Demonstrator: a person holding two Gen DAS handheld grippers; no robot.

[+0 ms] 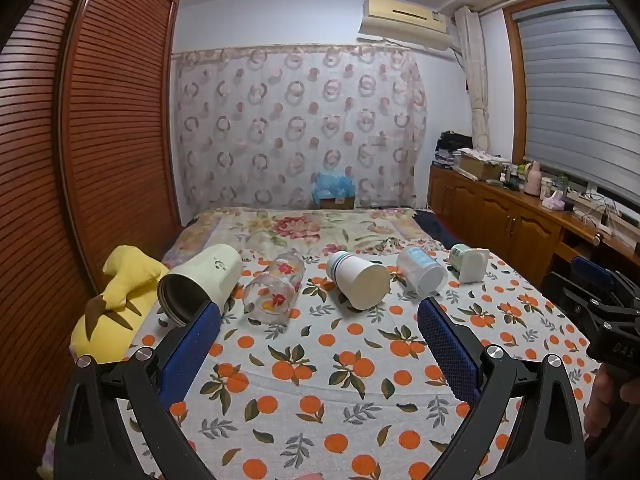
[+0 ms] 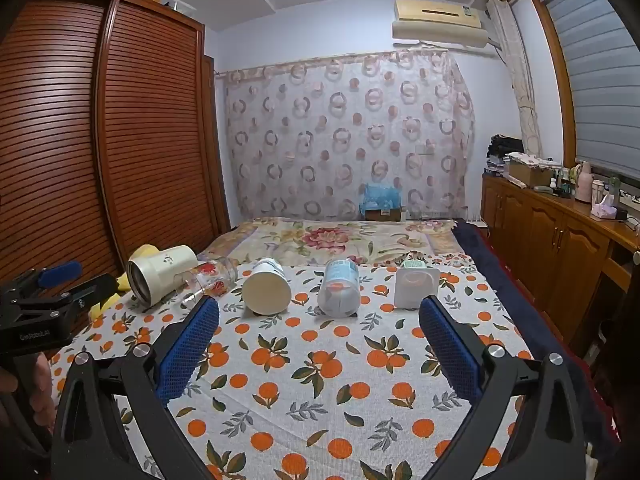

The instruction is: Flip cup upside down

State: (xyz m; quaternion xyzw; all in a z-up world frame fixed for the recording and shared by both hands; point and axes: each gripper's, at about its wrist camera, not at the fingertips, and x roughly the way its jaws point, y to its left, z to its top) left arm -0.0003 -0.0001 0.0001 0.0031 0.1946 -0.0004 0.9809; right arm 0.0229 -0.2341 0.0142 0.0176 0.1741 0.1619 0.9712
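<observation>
Five cups lie on their sides in a row across the orange-print bedsheet [image 2: 320,380]; at ten o'clock the cream steel-lined tumbler [image 1: 200,284] shows its open mouth, a small grey mark on its wall too small to read; just beside it the clear glass cup with red flowers [image 1: 276,288]; at twelve o'clock the white paper cup with blue rings [image 1: 358,280], base toward the cameras; at one o'clock the translucent plastic cup with pale blue print [image 2: 338,286], lettering illegible; at two o'clock the square-based white cup with a green band [image 2: 414,286]. Left gripper [image 1: 320,320] spread wide, blue pads holding nothing, left pad overlapping the tumbler's rim in view; contact, cannot tell. Right gripper [image 2: 320,320] equally wide, nothing held. The left tool's body reads "GenRobot.AI" in the right view. A yellow plush toy [image 1: 120,304] sits at nine o'clock.
</observation>
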